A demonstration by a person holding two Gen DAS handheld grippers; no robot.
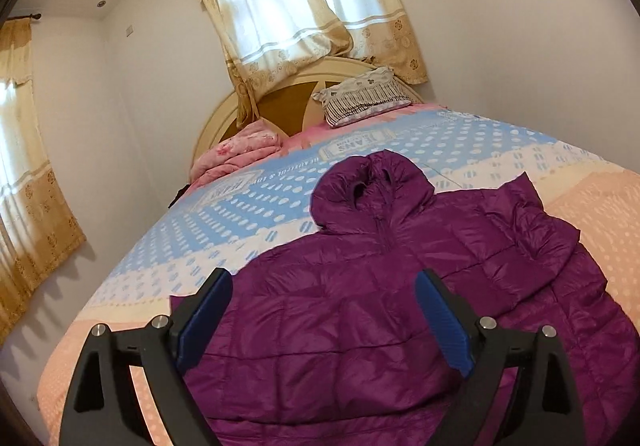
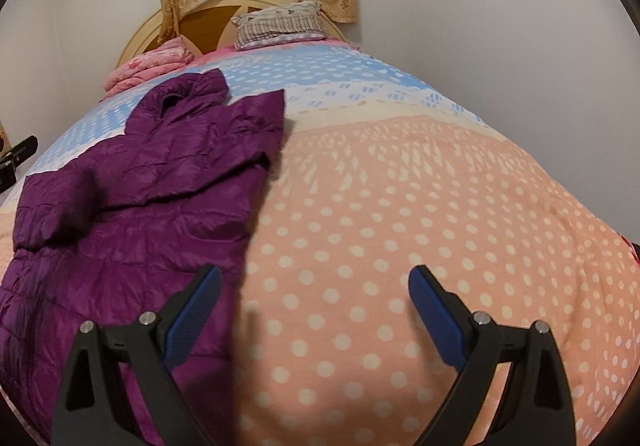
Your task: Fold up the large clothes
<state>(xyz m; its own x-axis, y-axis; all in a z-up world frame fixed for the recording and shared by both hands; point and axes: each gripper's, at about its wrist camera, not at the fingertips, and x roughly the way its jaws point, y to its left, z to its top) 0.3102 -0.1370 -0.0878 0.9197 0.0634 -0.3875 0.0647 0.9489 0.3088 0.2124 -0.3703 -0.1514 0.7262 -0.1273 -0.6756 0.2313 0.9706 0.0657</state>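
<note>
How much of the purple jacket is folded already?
Partly. Both sleeves of the jacket already lie folded across its front. Nothing is in hand: the left gripper and right gripper are open and empty. The body and hood remain unfolded on the bed.

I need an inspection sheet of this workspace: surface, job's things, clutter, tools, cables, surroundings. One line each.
Surface: bed with polka-dot bedspread, peach near, blue farther.
Job's things: purple hooded puffer jacket lying front up, zipped, one sleeve folded across the body.
Clutter: pillow and folded pink blanket by the headboard.
Tools: left tool open above the jacket, nothing between the pads; right tool open over the bedspread beside the jacket.
Cables: nothing seen.
Surroundings: curtained window, white walls.
</note>
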